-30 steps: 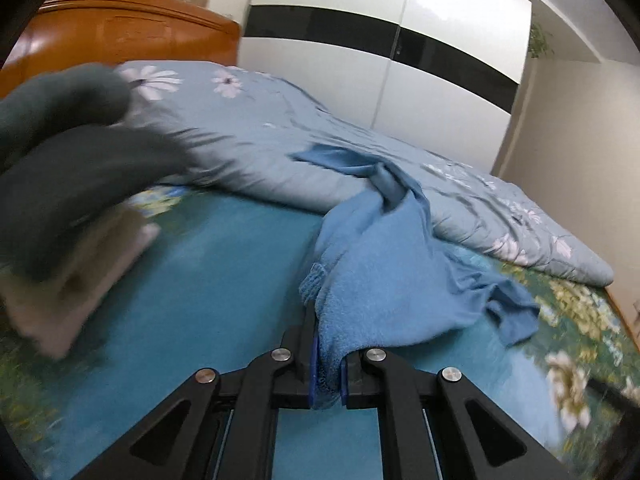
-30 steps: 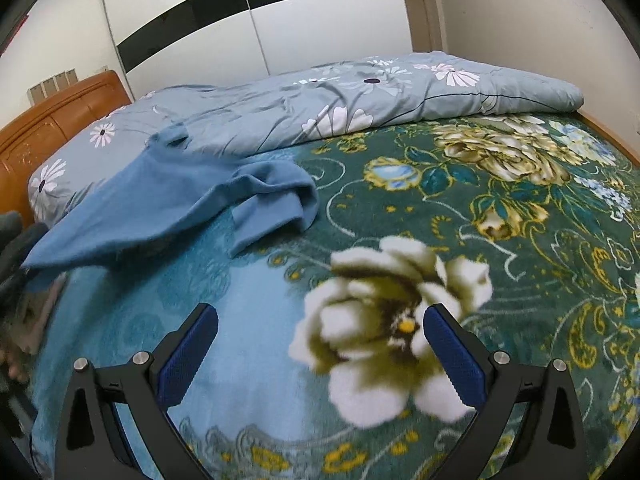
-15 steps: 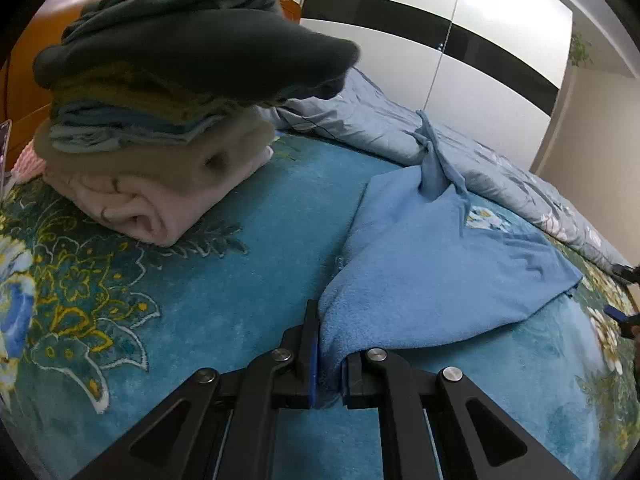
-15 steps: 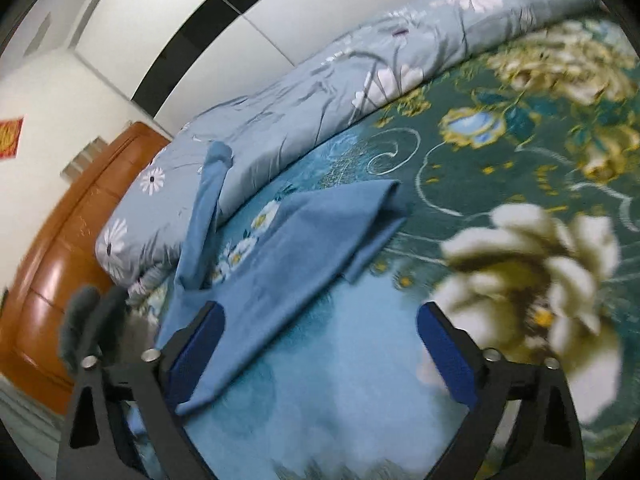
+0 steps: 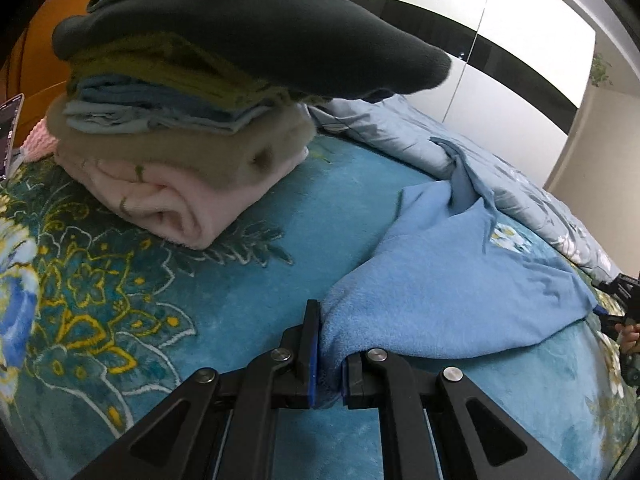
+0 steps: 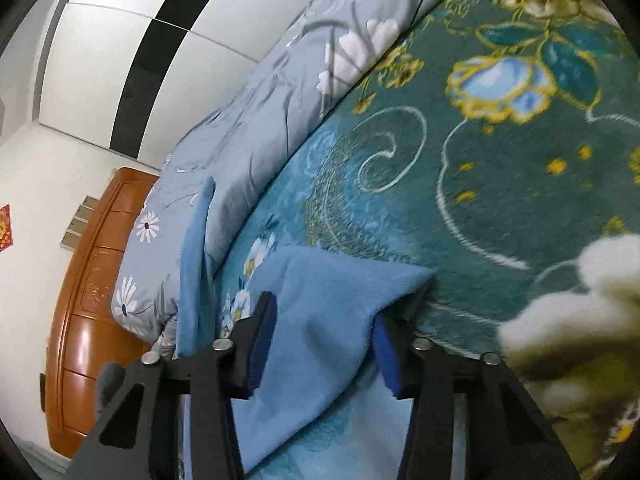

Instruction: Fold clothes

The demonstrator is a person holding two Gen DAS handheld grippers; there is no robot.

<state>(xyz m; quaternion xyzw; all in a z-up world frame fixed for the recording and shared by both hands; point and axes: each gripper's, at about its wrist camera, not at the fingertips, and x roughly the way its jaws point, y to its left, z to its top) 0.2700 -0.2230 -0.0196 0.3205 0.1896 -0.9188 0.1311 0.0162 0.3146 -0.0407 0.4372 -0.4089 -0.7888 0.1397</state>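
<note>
Left wrist view: left gripper (image 5: 327, 364), jaws pressed together, pinching a bunched corner of the blue garment (image 5: 452, 292). Garment spreads ahead and to the right of the jaws across the teal floral blanket (image 5: 240, 280) on the bed, its far end draped up onto the grey-blue flowered quilt (image 5: 516, 184). Ahead-left of the jaws: stack of folded clothes (image 5: 192, 128), pink at bottom, dark grey on top. Orange wooden headboard (image 5: 44, 68) behind the stack.

Right wrist view: right gripper (image 6: 324, 346), jaws have just been closing, half spread, with the garment's edge (image 6: 328, 320) lying between them; contact of pads with cloth cannot be told. Quilt (image 6: 256, 128) ahead-left; wardrobe doors (image 6: 120, 40) beyond.
</note>
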